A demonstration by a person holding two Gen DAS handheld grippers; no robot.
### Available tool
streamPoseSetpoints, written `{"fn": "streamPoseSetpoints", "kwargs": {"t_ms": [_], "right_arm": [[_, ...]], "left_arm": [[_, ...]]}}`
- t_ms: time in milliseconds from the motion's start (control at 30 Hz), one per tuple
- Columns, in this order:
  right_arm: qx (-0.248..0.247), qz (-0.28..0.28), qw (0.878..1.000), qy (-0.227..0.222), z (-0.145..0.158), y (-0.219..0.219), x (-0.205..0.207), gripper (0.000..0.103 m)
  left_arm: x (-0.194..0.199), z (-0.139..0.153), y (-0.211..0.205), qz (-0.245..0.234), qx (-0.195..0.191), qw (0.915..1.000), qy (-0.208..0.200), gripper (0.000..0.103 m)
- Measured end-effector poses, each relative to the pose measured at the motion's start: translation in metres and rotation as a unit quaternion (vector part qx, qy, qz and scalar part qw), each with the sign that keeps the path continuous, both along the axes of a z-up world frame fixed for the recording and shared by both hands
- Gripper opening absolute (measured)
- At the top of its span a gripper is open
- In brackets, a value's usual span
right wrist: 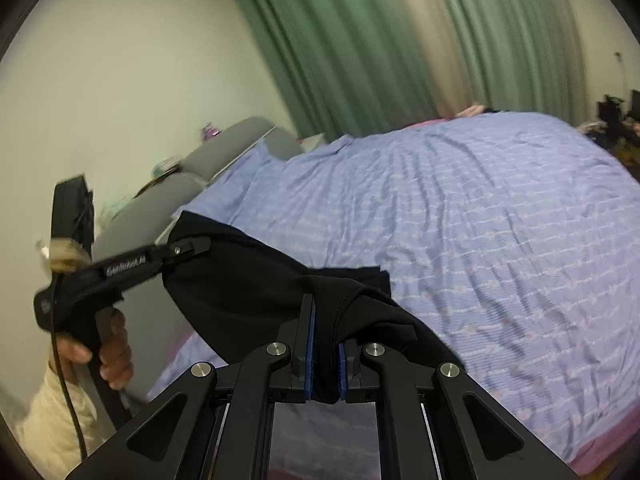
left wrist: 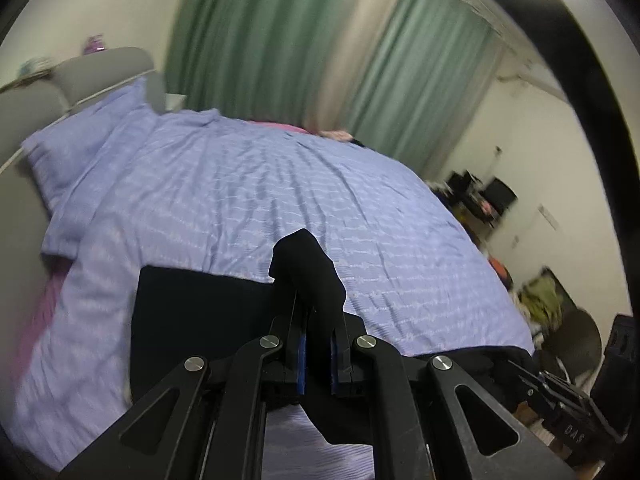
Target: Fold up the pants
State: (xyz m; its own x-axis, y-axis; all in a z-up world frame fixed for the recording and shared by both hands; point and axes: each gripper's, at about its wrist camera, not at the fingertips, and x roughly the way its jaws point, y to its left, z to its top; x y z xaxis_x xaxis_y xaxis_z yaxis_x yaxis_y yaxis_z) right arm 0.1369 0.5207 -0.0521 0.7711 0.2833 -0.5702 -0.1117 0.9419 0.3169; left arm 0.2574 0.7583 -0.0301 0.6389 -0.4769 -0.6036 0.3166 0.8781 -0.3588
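Note:
The black pants (left wrist: pixel 200 312) hang between my two grippers above the lilac bed (left wrist: pixel 280 192). My left gripper (left wrist: pixel 318 320) is shut on a bunched edge of the pants, which sticks up past the fingers. In the right wrist view the pants (right wrist: pixel 240 292) stretch from the left gripper (right wrist: pixel 196 247) at left to my right gripper (right wrist: pixel 326 332), which is shut on another fold of the cloth. The lower part of the pants is hidden below the grippers.
The bed (right wrist: pixel 480 220) has a lilac cover, a pillow (left wrist: pixel 80 152) and a grey headboard (left wrist: pixel 100 68). Green curtains (left wrist: pixel 260 40) hang behind it. Cluttered furniture and a chair (left wrist: pixel 576 336) stand to the right of the bed.

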Motion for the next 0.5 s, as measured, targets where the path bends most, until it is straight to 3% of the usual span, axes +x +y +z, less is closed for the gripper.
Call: {"fn": "streamPoseSetpoints", "kwargs": {"t_ms": [167,333,500], "right_arm": [[0.023,-0.061,0.998,0.008,-0.001,0.023,0.013,0.010],[0.035,-0.109,0.993,0.020,-0.005,0.034,0.032,0.010],[-0.003,-0.164,0.987,-0.005,0.009,0.055,0.042,0.010]], "left_arm": [[0.043,0.007,-0.006,-0.073,0.021,0.9971,0.001,0.010],[0.096,0.015,-0.020,-0.125,0.017,0.9920,0.010,0.010],[0.152,0.025,-0.041,-0.181,-0.007,0.9833,0.015,0.010]]}}
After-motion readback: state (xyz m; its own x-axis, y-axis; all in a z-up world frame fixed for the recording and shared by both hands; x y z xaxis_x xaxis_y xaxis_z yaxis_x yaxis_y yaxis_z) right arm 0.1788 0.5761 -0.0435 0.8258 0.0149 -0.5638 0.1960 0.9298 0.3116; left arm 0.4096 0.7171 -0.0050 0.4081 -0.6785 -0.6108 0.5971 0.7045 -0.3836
